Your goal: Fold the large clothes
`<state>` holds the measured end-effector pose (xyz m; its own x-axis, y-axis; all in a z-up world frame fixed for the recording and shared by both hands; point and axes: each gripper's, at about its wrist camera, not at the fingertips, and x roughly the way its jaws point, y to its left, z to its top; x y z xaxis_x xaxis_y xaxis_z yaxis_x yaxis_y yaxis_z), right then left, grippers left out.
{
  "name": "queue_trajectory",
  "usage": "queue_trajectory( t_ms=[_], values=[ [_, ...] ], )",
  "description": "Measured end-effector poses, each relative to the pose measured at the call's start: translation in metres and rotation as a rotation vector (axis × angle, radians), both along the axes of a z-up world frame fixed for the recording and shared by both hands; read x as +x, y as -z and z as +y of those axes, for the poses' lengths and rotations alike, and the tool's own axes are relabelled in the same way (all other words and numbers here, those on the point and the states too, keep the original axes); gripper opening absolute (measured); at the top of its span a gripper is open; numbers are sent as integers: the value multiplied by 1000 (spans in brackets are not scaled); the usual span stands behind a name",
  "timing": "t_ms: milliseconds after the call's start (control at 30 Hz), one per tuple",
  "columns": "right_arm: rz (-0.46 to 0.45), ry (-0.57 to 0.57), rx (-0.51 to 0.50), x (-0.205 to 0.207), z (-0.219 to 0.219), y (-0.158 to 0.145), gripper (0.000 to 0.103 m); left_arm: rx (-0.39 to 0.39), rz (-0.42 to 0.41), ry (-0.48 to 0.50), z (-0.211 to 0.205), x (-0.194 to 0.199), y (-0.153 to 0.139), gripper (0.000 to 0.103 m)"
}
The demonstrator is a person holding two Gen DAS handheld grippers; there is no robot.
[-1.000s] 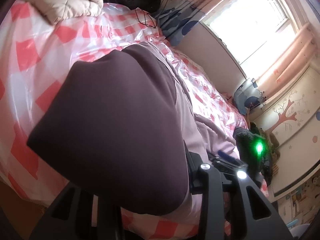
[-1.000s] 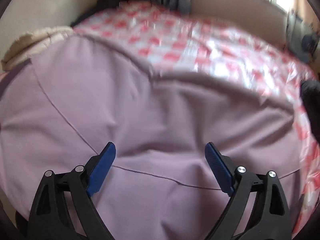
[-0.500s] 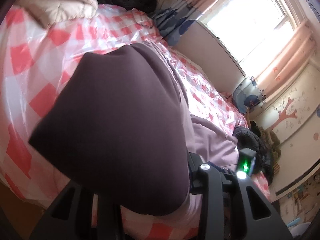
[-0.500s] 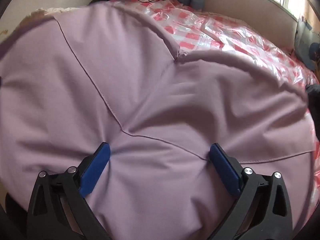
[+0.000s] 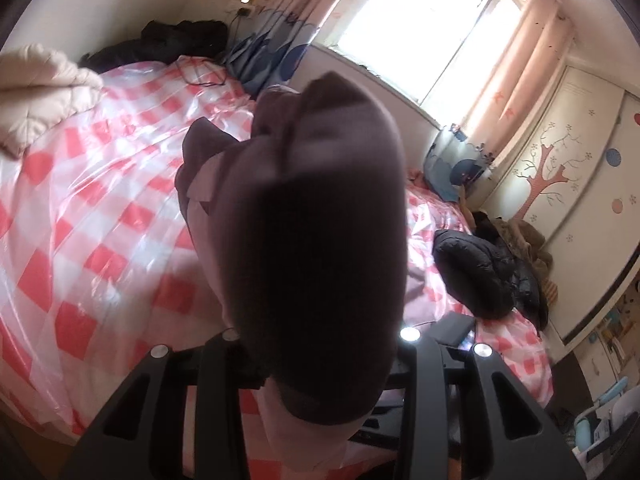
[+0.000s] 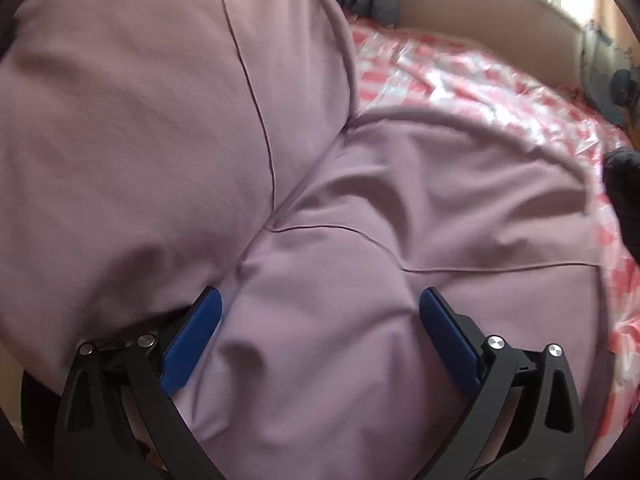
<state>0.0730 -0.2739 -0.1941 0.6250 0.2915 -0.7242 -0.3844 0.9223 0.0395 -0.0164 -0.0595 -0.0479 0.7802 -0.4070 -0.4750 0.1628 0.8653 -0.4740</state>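
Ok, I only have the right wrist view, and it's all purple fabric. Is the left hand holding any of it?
Observer: Yes, the left gripper is shut on a bunch of the purple garment, held up above the bed.
Operator: Is anything else lying on the bed?
Observer: A black puffer jacket lies toward its right side.
Operator: And at the far end?
Observer: A beige quilt is heaped at the far left corner.
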Motion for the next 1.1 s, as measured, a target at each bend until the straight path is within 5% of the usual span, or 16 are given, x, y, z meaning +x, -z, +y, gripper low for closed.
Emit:
queue_trajectory(
  t_ms=[400, 767, 1100],
  values=[
    [57, 27, 4, -9, -32, 15, 97, 57, -12, 81, -53, 1, -17, 37],
    [1, 5, 6, -46, -69, 11, 96, 89, -31, 220, -130, 4, -27, 37],
    [-62, -39, 20, -106, -121, 10, 96, 134, 1, 395, -205, 15, -6, 37]
  ],
)
